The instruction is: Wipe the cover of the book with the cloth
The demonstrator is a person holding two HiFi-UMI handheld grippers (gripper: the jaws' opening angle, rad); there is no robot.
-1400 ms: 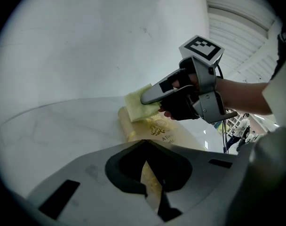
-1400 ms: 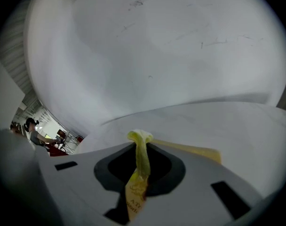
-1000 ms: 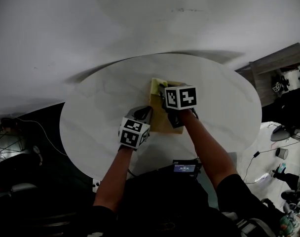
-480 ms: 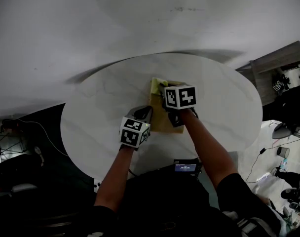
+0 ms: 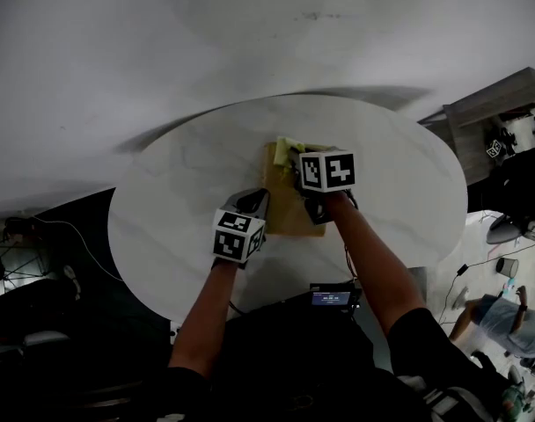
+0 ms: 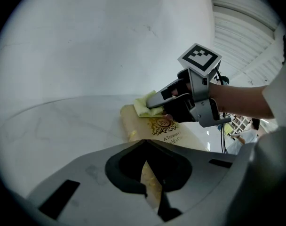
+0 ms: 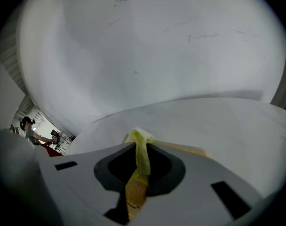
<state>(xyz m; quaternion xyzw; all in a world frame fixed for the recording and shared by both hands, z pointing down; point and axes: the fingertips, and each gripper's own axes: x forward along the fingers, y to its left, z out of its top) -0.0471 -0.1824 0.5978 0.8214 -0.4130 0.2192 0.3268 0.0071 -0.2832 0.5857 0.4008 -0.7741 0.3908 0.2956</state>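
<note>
On my feed the cloth is a pale yellow-green. The book has a tan-gold cover with a darker gold ornamental crest, and the lettering under it looks dark brown, though the picture is too soft for me to be sure. The table is white marble with faint grey veins. The left gripper and right gripper have grey bodies, and their cubes carry black-and-white square markers.
</note>
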